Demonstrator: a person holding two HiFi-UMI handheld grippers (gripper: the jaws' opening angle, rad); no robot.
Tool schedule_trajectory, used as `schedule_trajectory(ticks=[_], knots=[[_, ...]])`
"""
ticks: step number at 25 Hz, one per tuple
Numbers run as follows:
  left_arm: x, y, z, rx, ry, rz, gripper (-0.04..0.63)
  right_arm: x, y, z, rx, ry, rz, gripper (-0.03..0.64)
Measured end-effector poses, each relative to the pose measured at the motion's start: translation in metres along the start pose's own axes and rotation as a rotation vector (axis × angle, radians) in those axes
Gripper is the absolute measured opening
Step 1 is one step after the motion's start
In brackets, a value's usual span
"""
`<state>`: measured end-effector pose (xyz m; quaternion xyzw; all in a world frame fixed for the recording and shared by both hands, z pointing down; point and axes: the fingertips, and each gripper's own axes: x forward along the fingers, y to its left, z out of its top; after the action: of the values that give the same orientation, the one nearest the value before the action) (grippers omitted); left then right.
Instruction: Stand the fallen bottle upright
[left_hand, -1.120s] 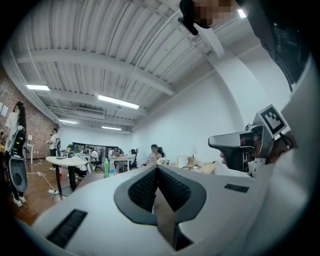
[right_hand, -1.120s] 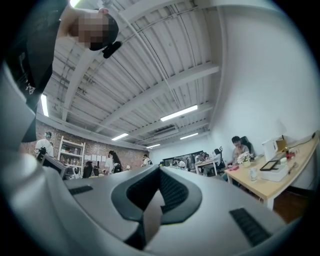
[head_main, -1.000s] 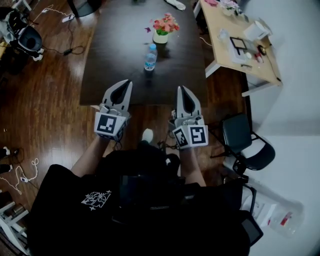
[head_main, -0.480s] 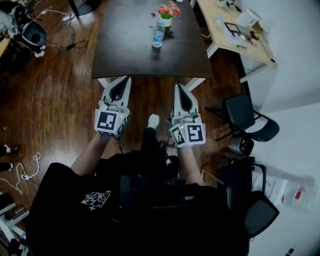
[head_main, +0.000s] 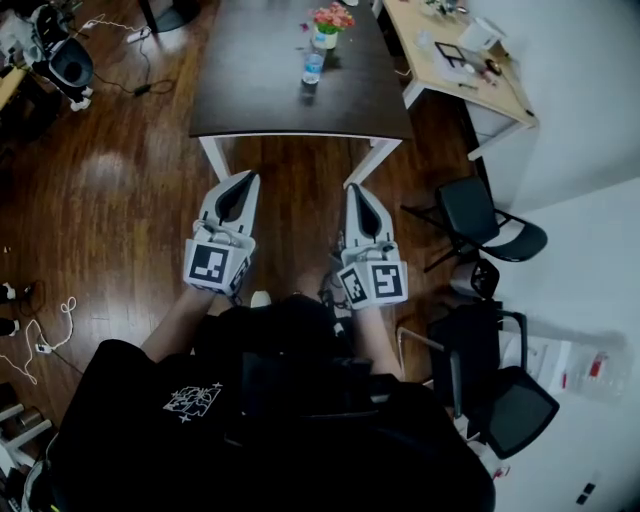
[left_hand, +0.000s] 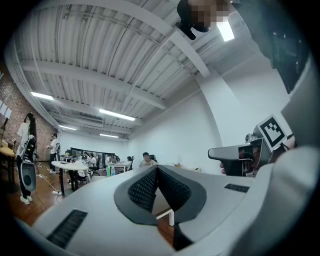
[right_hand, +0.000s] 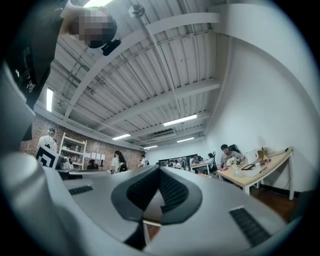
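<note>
A clear water bottle (head_main: 313, 67) with a blue label stands upright on the dark table (head_main: 260, 100), far ahead at the top of the head view. Next to it sits a white pot of pink flowers (head_main: 328, 27). My left gripper (head_main: 249, 178) and right gripper (head_main: 356, 188) hang side by side over the wooden floor, well short of the table's near edge. Both are shut and hold nothing. In the left gripper view the left gripper (left_hand: 156, 168) points nearly level with its pads pressed together, and the right gripper (right_hand: 160, 169) looks the same in its own view.
A light wooden desk (head_main: 505, 92) with small items stands at the top right. Two black chairs (head_main: 482, 222) (head_main: 502, 392) are on the right. Cables (head_main: 45, 345) and equipment (head_main: 60, 65) lie on the floor at the left. People sit and stand at distant desks.
The table, bottle and flowers have slid up and away in the head view as the person backed off. Both grippers now hang over bare floor, still shut.
</note>
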<state>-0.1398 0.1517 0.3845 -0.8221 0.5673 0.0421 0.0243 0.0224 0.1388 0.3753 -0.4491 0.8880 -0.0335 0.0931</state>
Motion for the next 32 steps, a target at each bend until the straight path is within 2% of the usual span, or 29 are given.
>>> schedule_trajectory(ticks=[4, 16, 27, 32], knots=[[-0.008, -0.017, 0.008, -0.011, 0.012, 0.016, -0.012, -0.009, -0.005, 0.012, 0.009, -0.008, 0.021, 0.015], [-0.005, -0.040, 0.015, 0.025, 0.001, 0.076, -0.012, -0.026, -0.018, 0.024, 0.011, -0.014, 0.061, 0.014], [0.000, -0.039, 0.016, 0.053, -0.004, 0.058, -0.012, -0.023, -0.018, 0.026, -0.005, -0.024, 0.058, 0.014], [0.005, -0.040, 0.019, 0.042, -0.005, 0.051, -0.012, -0.018, -0.017, 0.027, -0.010, -0.014, 0.054, 0.012]])
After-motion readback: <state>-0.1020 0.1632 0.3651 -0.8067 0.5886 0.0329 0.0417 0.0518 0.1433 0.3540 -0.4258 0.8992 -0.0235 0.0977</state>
